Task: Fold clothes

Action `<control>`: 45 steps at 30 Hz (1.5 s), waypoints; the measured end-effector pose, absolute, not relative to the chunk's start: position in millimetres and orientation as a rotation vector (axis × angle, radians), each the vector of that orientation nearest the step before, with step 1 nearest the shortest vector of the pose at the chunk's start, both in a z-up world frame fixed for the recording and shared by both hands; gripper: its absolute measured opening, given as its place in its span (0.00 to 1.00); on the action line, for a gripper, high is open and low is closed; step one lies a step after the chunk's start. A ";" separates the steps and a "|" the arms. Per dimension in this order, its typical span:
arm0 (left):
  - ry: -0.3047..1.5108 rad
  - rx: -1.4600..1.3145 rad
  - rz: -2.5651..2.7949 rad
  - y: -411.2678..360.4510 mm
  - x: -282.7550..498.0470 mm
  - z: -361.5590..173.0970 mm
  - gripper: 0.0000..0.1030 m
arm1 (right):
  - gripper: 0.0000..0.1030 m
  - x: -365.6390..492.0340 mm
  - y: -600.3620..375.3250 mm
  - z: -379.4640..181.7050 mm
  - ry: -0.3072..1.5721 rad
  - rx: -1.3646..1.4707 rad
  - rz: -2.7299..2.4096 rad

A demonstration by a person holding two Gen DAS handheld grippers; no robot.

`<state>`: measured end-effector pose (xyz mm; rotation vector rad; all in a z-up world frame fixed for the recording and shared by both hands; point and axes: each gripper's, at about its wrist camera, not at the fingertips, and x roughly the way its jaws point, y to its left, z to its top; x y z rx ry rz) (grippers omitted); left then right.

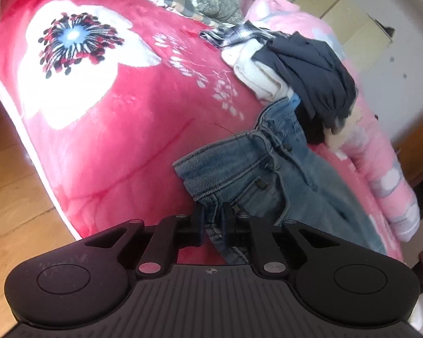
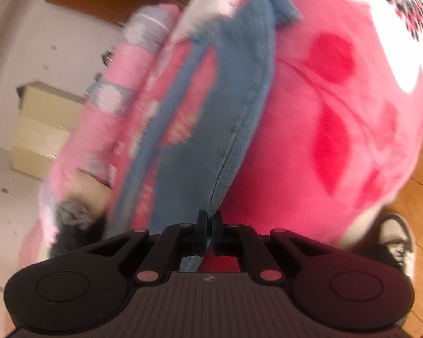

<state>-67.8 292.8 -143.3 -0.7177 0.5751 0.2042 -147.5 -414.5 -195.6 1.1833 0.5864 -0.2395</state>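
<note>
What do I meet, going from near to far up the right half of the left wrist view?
left gripper shut on the jeans → white garment → plaid shirt → grey cushion.

Left gripper [image 1: 213, 219]: matte black, ribbed grey top plate, two round side caps, silver rivets, small cross mark. Right gripper [image 2: 208, 225]: identical build. Shoe [image 2: 396, 239]: black-and-white sneaker, white laces.

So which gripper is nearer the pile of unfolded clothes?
Left. The left gripper grips the jeans at the waist end, just below the pile. The right gripper holds a far edge of the jeans.
</note>
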 end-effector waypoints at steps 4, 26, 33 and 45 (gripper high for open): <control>0.566 -0.624 0.209 294.6 -78.3 -131.2 0.33 | 0.20 -162.4 -423.8 -189.3 0.550 1.179 -0.276; 0.563 -0.430 0.049 178.3 -52.9 -83.8 0.55 | 0.99 -210.0 -364.5 55.4 -0.093 1.080 0.428; 0.578 -0.420 0.049 169.8 -53.3 -85.9 0.55 | 0.99 -210.8 -368.1 54.6 -0.073 1.145 0.487; 0.593 -0.422 0.056 168.4 -53.7 -90.4 0.56 | 1.00 -182.2 -359.5 38.9 -0.014 1.234 0.531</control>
